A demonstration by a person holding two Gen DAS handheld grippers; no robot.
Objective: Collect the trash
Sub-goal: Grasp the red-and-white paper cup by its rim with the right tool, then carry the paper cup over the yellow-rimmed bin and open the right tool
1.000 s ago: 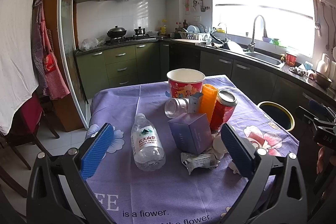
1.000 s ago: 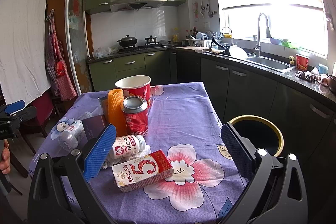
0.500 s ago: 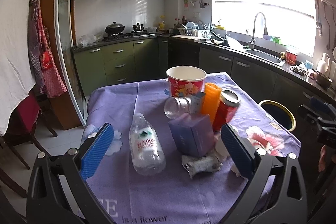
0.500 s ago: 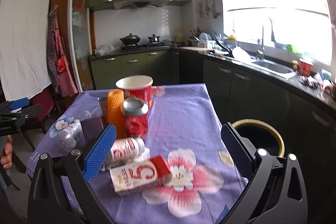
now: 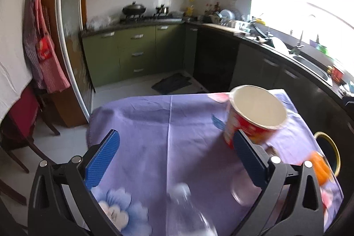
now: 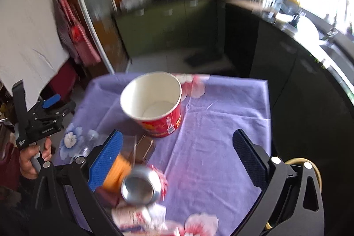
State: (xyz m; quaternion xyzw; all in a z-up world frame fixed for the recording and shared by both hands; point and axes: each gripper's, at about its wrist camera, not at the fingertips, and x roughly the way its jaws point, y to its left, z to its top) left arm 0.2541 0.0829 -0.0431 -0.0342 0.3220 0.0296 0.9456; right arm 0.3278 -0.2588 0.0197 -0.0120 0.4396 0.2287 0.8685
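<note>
1. Both grippers have swung forward and up over the table since the frames a second ago; each camera now looks down into the paper cup (image 6: 152, 103) instead of across the heap of rubbish, and both views are smeared by motion.
2. The left gripper (image 5: 174, 160) hangs spread wide and empty above the purple cloth (image 5: 154, 125), with the clear bottle (image 5: 188, 209) lying below between its fingers and the cup just past its right finger.
3. The right gripper (image 6: 174, 158) is likewise spread with nothing between its pads; the cup stands ahead of it, and the can (image 6: 141, 187), an orange tube (image 6: 119, 171) and a dark box (image 6: 145, 148) cluster beside its left finger.
4. Nothing has been picked up: every piece of trash lies on the table, and the yellow-rimmed bin (image 5: 327, 156) waits on the floor off the right edge. The shift probably signals a reach for the cup, though the blur leaves the target unsure.
5. Only the right view shows the person's hand (image 6: 33, 158) gripping the left tool, and the cup's bare inside.
6. Only the left view shows the bottle clearly centred under a gripper, and more of the bin's opening.
</note>
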